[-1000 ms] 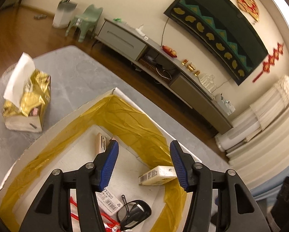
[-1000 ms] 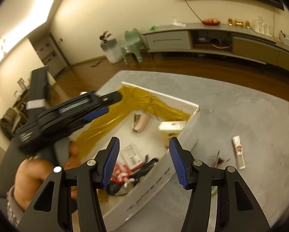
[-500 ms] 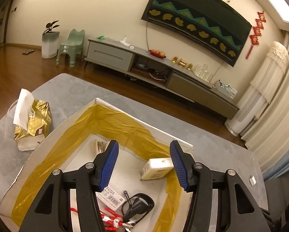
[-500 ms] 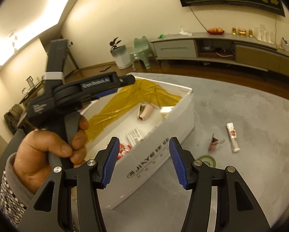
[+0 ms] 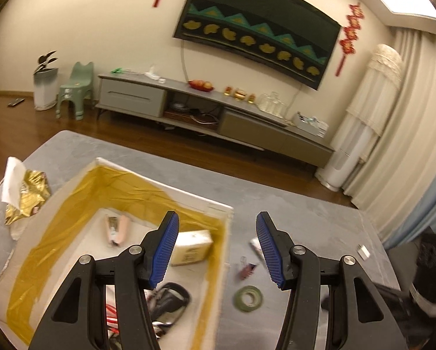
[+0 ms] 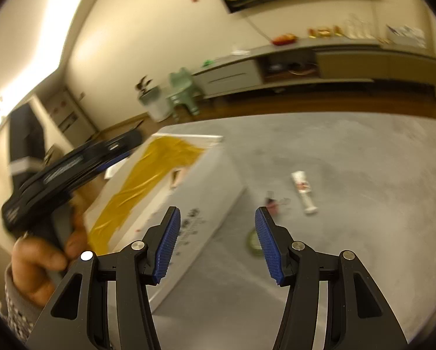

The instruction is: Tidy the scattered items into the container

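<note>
A white cardboard box (image 5: 215, 204) lined with yellow tape holds a stapler (image 5: 114, 229), a small white carton (image 5: 191, 246), a black item (image 5: 171, 294) and a red-and-white packet. My left gripper (image 5: 216, 249) hangs open over the box's right wall, empty. On the grey table right of the box lie a green tape roll (image 5: 248, 298), a small red-and-clear item (image 5: 247, 268) and a white tube (image 6: 302, 191). My right gripper (image 6: 215, 243) is open and empty, above the table by the box's side wall (image 6: 206, 204). The tape roll (image 6: 251, 243) shows just left of its right finger.
A gold tissue pack (image 5: 28, 195) sits on the table left of the box. A small white piece (image 5: 363, 251) lies near the table's right edge. A hand (image 6: 40, 259) holds the left gripper's handle. A TV cabinet (image 5: 218, 116) stands beyond the table's far edge.
Both grippers have swung to the right. The left one went from over the box's middle to its right wall, bringing the table items into view. Both stay open.
</note>
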`<move>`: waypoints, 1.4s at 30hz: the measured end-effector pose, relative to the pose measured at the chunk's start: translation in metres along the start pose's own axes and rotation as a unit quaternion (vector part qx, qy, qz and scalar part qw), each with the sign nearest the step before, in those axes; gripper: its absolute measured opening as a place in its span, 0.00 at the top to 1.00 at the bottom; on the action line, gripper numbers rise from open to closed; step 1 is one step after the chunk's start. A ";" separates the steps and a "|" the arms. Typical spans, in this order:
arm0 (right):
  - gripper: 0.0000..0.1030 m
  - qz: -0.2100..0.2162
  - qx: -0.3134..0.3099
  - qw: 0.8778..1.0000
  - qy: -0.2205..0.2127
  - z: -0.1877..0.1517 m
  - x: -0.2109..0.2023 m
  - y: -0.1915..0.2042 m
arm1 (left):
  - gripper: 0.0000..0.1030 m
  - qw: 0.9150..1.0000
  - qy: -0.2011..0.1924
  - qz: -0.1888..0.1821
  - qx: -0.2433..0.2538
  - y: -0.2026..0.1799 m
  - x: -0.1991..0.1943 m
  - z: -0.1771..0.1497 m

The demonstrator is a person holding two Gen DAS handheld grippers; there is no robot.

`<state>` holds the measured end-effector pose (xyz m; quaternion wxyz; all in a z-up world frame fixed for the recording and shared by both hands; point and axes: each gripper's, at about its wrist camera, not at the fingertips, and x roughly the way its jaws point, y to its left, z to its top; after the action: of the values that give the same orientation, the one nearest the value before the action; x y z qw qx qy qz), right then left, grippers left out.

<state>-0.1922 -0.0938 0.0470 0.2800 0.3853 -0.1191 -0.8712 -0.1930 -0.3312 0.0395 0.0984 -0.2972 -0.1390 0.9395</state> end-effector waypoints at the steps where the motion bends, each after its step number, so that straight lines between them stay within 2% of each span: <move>1: 0.45 -0.006 0.011 1.000 -0.001 0.000 -0.002 -0.008 | 0.46 1.000 0.002 -0.006 0.006 -0.007 0.000 -0.002; 7: 0.45 -0.037 0.040 0.999 0.004 0.000 -0.006 -0.038 | 0.46 0.997 0.016 -0.031 0.066 -0.052 0.004 -0.017; 13: 0.45 -0.060 0.055 0.997 0.005 0.001 -0.005 -0.054 | 0.46 0.990 0.047 -0.044 0.126 -0.094 0.017 -0.043; 19: 0.45 -0.070 0.065 0.995 0.011 0.000 -0.003 -0.067 | 0.43 0.983 0.078 -0.031 0.162 -0.114 0.036 -0.069; 21: 0.45 -0.068 0.066 0.995 0.019 0.000 0.002 -0.069 | 0.39 0.982 0.096 -0.022 0.161 -0.112 0.046 -0.075; 28: 0.45 -0.046 0.029 0.997 0.059 0.011 0.041 -0.049 | 0.38 0.979 0.149 -0.003 0.138 -0.098 0.072 -0.089; 30: 0.45 -0.049 0.018 0.996 0.072 0.015 0.057 -0.045 | 0.34 0.978 0.164 -0.002 0.129 -0.095 0.078 -0.094; 32: 0.45 -0.056 0.002 0.993 0.099 0.018 0.079 -0.042 | 0.34 0.978 0.178 -0.002 0.111 -0.090 0.083 -0.099; 35: 0.45 -0.068 -0.042 0.987 0.142 0.021 0.115 -0.033 | 0.34 0.978 0.184 0.022 0.096 -0.084 0.087 -0.103; 39: 0.45 -0.081 -0.078 0.979 0.171 0.021 0.150 -0.031 | 0.34 0.976 0.190 0.036 0.102 -0.084 0.091 -0.112; 40: 0.49 -0.086 -0.086 0.977 0.175 0.020 0.157 -0.032 | 0.34 0.975 0.193 0.039 0.103 -0.084 0.093 -0.115; 41: 0.57 -0.089 -0.094 0.976 0.175 0.019 0.160 -0.032 | 0.34 0.974 0.196 0.040 0.102 -0.083 0.095 -0.117; 42: 0.58 -0.090 -0.098 0.976 0.171 0.018 0.159 -0.033 | 0.34 0.974 0.200 0.039 0.099 -0.081 0.096 -0.119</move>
<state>-0.3058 -0.1588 -0.0508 0.2532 0.5086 0.0514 -0.8213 -0.1926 -0.2047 -0.0790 0.1165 -0.4727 -0.0113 0.8734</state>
